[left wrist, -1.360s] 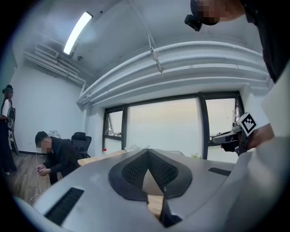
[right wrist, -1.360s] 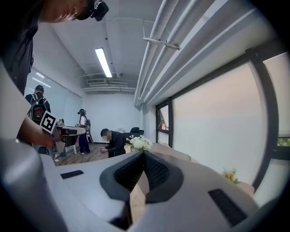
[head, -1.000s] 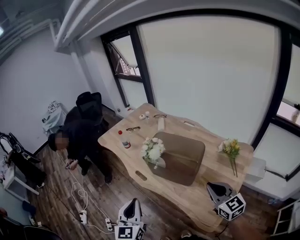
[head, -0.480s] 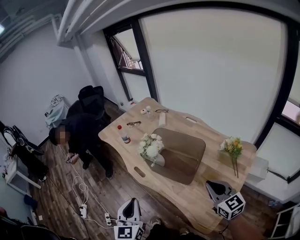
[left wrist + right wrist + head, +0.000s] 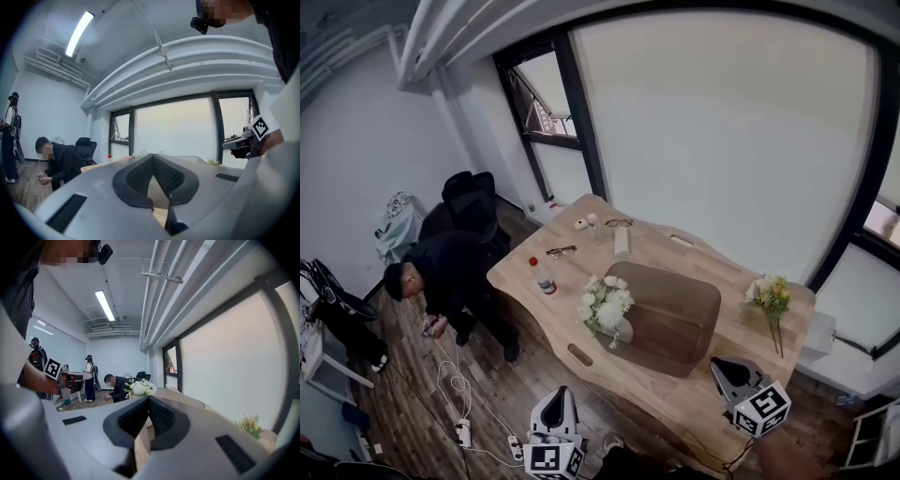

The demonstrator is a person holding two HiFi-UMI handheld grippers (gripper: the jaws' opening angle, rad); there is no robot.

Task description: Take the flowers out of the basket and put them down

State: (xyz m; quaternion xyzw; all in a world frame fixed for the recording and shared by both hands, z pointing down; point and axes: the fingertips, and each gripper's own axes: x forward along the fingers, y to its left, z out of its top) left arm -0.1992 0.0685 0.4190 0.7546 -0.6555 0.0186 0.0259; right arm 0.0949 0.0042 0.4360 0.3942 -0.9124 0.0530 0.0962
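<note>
A bunch of white flowers (image 5: 607, 305) stands at the left front corner of the brown basket (image 5: 675, 314) on the wooden table (image 5: 694, 398); the right gripper view shows the white flowers (image 5: 138, 388) too. A yellow bunch (image 5: 772, 298) lies on the table's right end, apart from the basket. My left gripper (image 5: 561, 405) hangs over the floor in front of the table, shut and empty, its pads meeting at the tips (image 5: 153, 159). My right gripper (image 5: 724, 367) is at the table's near right edge, also shut with nothing held (image 5: 148, 401).
A person in black (image 5: 441, 277) crouches on the floor left of the table, next to a black chair (image 5: 469, 202). A red-capped bottle (image 5: 542, 277) and glasses (image 5: 562, 250) lie on the table's left part. A cable and power strip (image 5: 461, 431) lie on the floor.
Both grippers have drifted a little toward the table, still shut and empty. The crouching person has shifted left. The flowers and basket have not moved on the table.
</note>
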